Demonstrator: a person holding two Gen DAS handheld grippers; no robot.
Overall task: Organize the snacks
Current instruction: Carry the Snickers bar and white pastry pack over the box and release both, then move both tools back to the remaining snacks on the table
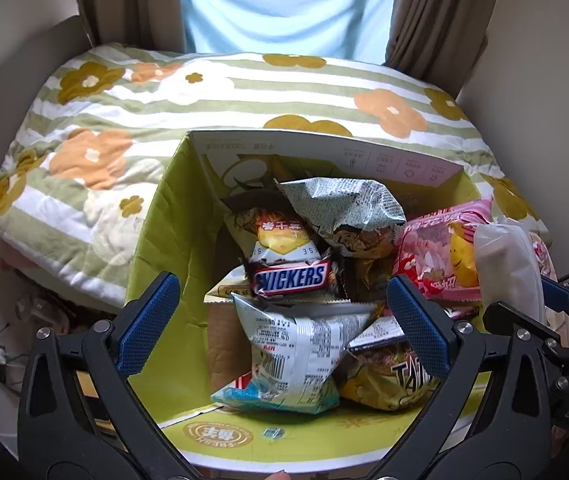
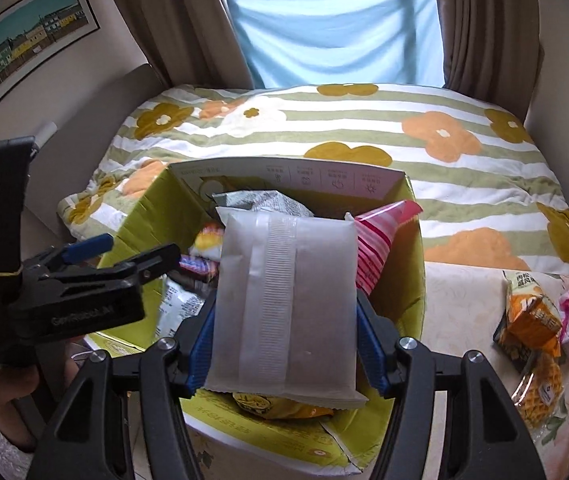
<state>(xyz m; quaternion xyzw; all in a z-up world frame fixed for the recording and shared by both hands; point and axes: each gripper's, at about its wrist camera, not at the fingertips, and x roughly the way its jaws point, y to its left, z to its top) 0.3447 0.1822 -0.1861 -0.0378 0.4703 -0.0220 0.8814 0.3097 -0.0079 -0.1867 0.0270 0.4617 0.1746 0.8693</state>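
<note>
A frosted white packet (image 2: 284, 304) is gripped by the right gripper (image 2: 284, 344) at the frame's middle, above the green box (image 2: 412, 280). The left gripper (image 1: 284, 320) is held wide open over the Snickers bar (image 1: 292, 278).

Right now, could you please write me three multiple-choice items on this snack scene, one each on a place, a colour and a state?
1. Where does the Snickers bar lie?
A. in the cardboard box
B. on the blanket
C. on the side table

2. What colour is the box's inside?
A. blue
B. yellow-green
C. black

3. What is the right claw doing?
A. hanging open and empty
B. gripping the white packet
C. gripping the orange pack

Answers: 1 A, it sits among the packs in the box; 2 B, its inner walls show it; 3 B, both blue pads press the packet's sides.
</note>
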